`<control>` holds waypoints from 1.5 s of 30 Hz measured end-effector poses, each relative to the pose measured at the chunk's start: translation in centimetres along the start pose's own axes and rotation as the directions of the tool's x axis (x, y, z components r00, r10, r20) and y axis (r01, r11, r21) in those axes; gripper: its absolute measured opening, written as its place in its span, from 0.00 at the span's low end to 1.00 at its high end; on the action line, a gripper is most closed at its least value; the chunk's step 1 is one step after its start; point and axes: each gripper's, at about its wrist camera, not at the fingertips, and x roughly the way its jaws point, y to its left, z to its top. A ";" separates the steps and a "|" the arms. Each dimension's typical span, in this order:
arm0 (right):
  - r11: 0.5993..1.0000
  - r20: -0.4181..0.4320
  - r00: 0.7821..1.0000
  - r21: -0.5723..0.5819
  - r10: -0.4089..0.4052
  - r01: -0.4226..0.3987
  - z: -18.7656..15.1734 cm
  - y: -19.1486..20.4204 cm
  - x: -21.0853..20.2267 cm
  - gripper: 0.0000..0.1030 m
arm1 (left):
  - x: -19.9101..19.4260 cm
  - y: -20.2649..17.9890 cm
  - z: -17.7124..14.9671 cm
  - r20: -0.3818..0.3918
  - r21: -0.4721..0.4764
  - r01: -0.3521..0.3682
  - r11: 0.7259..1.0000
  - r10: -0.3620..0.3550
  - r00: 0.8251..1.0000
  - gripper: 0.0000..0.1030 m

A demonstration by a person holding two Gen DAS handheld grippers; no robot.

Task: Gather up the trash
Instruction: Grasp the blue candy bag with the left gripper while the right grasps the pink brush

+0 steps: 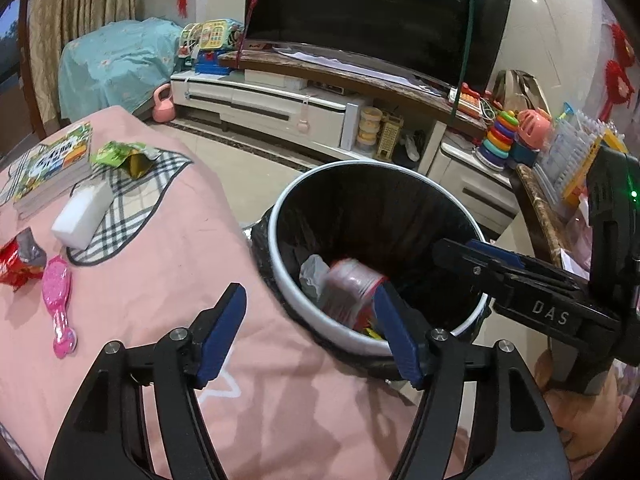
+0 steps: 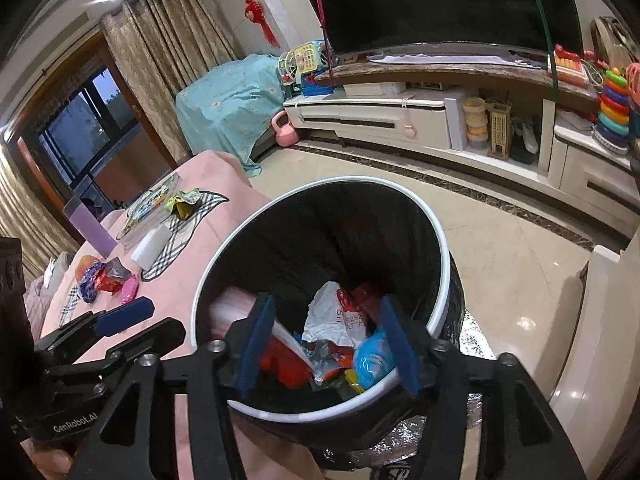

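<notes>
My right gripper point(image 2: 326, 344) gapes empty over the bin point(image 2: 438, 240) | left gripper point(image 1: 308, 334) open, empty | red wrapper point(image 1: 18, 262) waits at table's point(image 1: 168, 280) left edge | best: grip its crumpled middle.

A pink cloth point(image 1: 160, 280) covered the table. On it, at 9 o'clock in the left wrist view, lay a pink hairbrush point(image 1: 59, 304), with a white foam block point(image 1: 82, 216) above it on a checked bib point(image 1: 132, 204). A stack of books point(image 1: 52, 164) sat toward 10 o'clock. A black television point(image 1: 380, 12) filled 12 o'clock above a white cabinet point(image 1: 264, 102); a pink kettlebell point(image 1: 163, 104) stood on the floor by a blue-draped shape point(image 1: 112, 64). A ring-stacker toy point(image 1: 498, 138) stood at 2 o'clock.
</notes>
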 end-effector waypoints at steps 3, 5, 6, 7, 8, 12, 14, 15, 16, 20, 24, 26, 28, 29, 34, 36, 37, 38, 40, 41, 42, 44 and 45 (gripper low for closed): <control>1.000 0.006 1.000 0.000 0.009 -0.009 -0.2 0.3 -0.3 0.64 | -0.5 0.7 -0.7 0.005 -0.022 -0.010 1.000 0.010 1.000 0.72; 1.000 0.017 1.000 0.002 0.019 -0.019 -0.3 0.7 -0.7 0.73 | -1.0 1.6 -1.4 0.008 -0.042 -0.026 0.999 0.026 1.000 0.74; 1.000 0.021 1.000 0.002 0.023 -0.023 -0.3 0.9 -0.9 0.79 | -1.3 2.1 -1.8 0.009 -0.053 -0.035 0.998 0.035 0.999 0.74; 1.000 0.029 0.999 0.001 0.028 -0.028 -0.4 1.2 -1.1 0.81 | -1.6 2.7 -2.2 0.008 -0.069 -0.045 0.997 0.045 0.999 0.74; 0.999 0.037 0.999 -0.001 0.032 -0.032 -0.5 1.5 -1.4 0.85 | -1.8 3.4 -2.6 0.006 -0.085 -0.049 0.995 0.049 0.999 0.75; 0.998 0.056 0.997 -0.007 0.057 -0.057 -1.0 3.3 -2.0 0.92 | -3.0 6.1 -4.3 -0.005 -0.154 -0.065 0.986 0.065 0.998 0.75; 0.997 0.059 0.995 -0.012 0.077 -0.076 -1.3 4.5 -2.1 0.93 | -3.7 7.3 -5.1 -0.007 -0.178 -0.084 0.981 0.084 0.996 0.75; 0.996 0.058 0.995 -0.014 0.083 -0.083 -1.5 4.8 -2.1 0.94 | -4.0 7.9 -5.5 -0.007 -0.190 -0.094 0.977 0.095 0.995 0.75; 0.996 0.059 0.994 -0.018 0.093 -0.092 -1.7 5.4 -2.1 0.94 | -4.5 8.5 -6.0 -0.006 -0.203 -0.102 0.974 0.103 0.995 0.75; 0.991 0.045 0.990 -0.041 0.132 -0.130 -2.6 8.0 -1.7 0.95 | -6.3 11.2 -7.9 -0.004 -0.252 -0.139 0.958 0.142 0.990 0.75; 0.984 0.015 0.986 -0.068 0.165 -0.164 -3.7 10.7 -0.8 0.95 | -7.9 13.9 -9.3 0.000 -0.299 -0.170 0.939 0.178 0.984 0.75; 0.981 -0.006 0.985 -0.082 0.175 -0.175 -4.2 12.1 -0.2 0.95 | -8.6 15.1 -10.0 0.002 -0.323 -0.183 0.929 0.194 0.981 0.75; 0.978 -0.026 0.983 -0.094 0.184 -0.186 -4.7 13.4 0.4 0.95 | -9.2 16.2 -10.7 0.002 -0.341 -0.193 0.920 0.206 0.979 0.75; 0.976 -0.038 0.981 -0.103 0.190 -0.193 -5.0 14.0 0.7 0.95 | -9.4 16.7 -11.0 -0.001 -0.351 -0.198 0.915 0.212 0.977 0.75; 0.966 -0.068 0.976 -0.144 0.205 -0.213 -6.1 16.8 1.6 0.95 | -10.1 19.0 -12.3 -0.015 -0.392 -0.214 0.895 0.227 0.974 0.75; 0.962 -0.081 0.974 -0.157 0.213 -0.223 -6.4 17.9 2.1 0.95 | -10.4 19.7 -12.6 -0.016 -0.402 -0.221 0.889 0.235 0.972 0.75; 0.961 -0.087 0.973 -0.162 0.213 -0.225 -6.5 18.2 2.3 0.95 | -10.4 20.1 -12.7 -0.018 -0.408 -0.226 0.885 0.239 0.971 0.75; 0.959 -0.097 0.972 -0.169 0.212 -0.226 -6.7 18.7 2.5 0.95 | -10.5 20.6 -12.8 -0.019 -0.414 -0.230 0.881 0.244 0.970 0.75; 0.957 -0.108 0.972 -0.181 0.210 -0.227 -6.9 19.5 3.0 0.95 | -10.8 21.6 -13.1 -0.021 -0.427 -0.238 0.872 0.254 0.967 0.75; 0.956 -0.113 0.971 -0.185 0.210 -0.228 -7.0 19.8 3.2 0.95 | -11.0 22.0 -13.1 -0.021 -0.431 -0.242 0.870 0.258 0.966 0.75; 0.955 -0.119 0.970 -0.188 0.210 -0.230 -7.1 20.1 3.3 0.95 | -11.1 22.4 -13.1 -0.022 -0.434 -0.248 0.866 0.266 0.964 0.75; 0.954 -0.125 0.970 -0.193 0.209 -0.231 -7.1 20.5 3.6 0.95 | -11.2 23.2 -13.2 -0.029 -0.441 -0.262 0.858 0.279 0.960 0.75; 0.953 -0.129 0.970 -0.195 0.208 -0.231 -7.1 20.8 3.8 0.95 | -11.2 23.8 -13.2 -0.033 -0.447 -0.269 0.853 0.285 0.958 0.75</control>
